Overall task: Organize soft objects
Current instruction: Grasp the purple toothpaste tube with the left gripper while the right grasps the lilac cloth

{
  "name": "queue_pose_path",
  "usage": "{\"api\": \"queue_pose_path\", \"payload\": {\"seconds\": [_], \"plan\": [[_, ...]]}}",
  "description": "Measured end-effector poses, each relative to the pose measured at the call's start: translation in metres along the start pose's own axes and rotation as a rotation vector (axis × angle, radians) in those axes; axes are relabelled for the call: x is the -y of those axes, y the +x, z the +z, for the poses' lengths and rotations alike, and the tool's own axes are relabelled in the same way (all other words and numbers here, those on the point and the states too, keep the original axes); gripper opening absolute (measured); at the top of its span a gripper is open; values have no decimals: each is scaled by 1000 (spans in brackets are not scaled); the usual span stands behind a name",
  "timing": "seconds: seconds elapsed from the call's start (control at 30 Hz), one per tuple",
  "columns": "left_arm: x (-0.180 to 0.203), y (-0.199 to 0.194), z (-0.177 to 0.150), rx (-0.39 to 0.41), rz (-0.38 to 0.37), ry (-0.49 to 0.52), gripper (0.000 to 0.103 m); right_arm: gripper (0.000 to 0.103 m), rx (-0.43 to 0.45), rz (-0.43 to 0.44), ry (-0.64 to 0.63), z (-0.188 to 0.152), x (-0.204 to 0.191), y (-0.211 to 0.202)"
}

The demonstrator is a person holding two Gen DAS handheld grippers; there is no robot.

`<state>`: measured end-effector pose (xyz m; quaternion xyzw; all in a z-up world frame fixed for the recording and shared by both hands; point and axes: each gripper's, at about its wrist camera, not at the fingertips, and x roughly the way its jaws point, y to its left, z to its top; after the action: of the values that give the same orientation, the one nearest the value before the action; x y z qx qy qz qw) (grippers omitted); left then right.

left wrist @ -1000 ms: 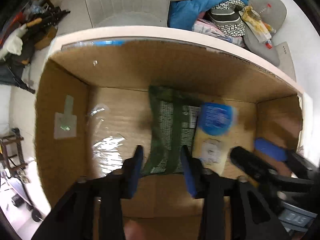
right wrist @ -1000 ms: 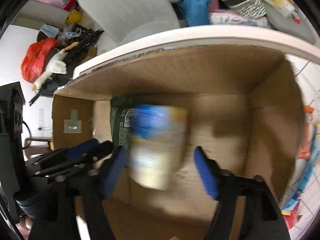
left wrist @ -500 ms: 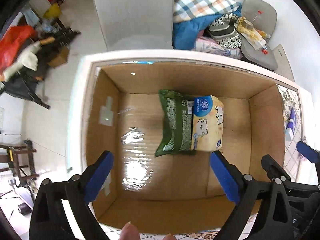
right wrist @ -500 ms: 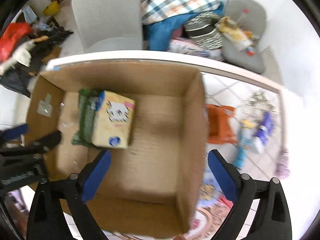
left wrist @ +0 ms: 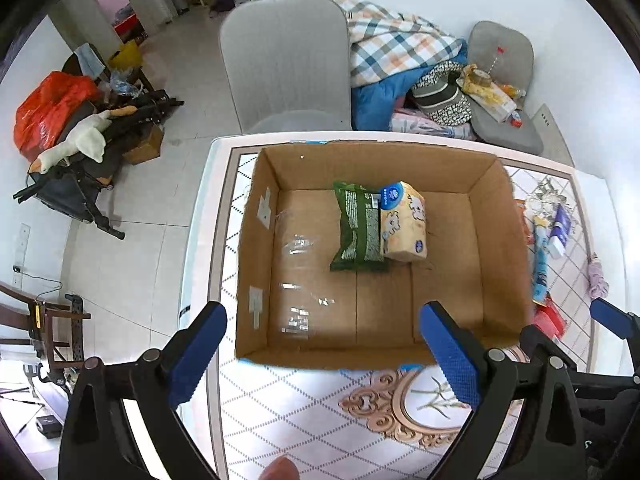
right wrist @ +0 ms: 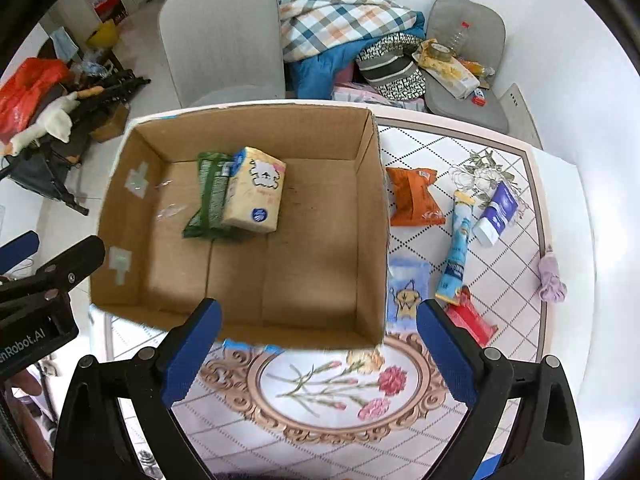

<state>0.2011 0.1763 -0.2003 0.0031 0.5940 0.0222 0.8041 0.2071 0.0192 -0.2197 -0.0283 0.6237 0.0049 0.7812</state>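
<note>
A brown cardboard box sits on the patterned table. Inside it lie a green packet and a yellow tissue pack, side by side and touching. My left gripper hangs open high above the box's near wall, with nothing between its fingers. My right gripper is likewise open and empty above the box's near edge. On the table right of the box lie an orange packet, a blue tube, a white-blue tube, a red pack and a purple cloth.
A light blue pack lies against the box's right wall. A grey chair stands behind the table, with a heap of blankets and clothes beside it. Clutter and a red bag sit on the floor at left.
Both grippers opened, let the green packet and the tissue pack drop into the box, and rose well above it. The packs now rest on the box floor.
</note>
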Motion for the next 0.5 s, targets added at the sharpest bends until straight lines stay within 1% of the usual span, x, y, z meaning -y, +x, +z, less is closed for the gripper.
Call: {"api": "queue_pose_path", "payload": {"seconds": [0.13, 0.27, 0.43, 0.5], "plan": [[3, -24, -15, 28, 3, 12, 99, 100, 34, 38, 17, -20, 2, -31], [4, -42, -26, 47, 6, -2, 99, 100, 54, 73, 22, -33, 5, -52], [12, -59, -32, 65, 7, -28, 99, 100, 69, 113, 21, -38, 16, -63], [25, -65, -28, 70, -10, -28, 99, 100, 74, 135, 37, -37, 29, -65]]}}
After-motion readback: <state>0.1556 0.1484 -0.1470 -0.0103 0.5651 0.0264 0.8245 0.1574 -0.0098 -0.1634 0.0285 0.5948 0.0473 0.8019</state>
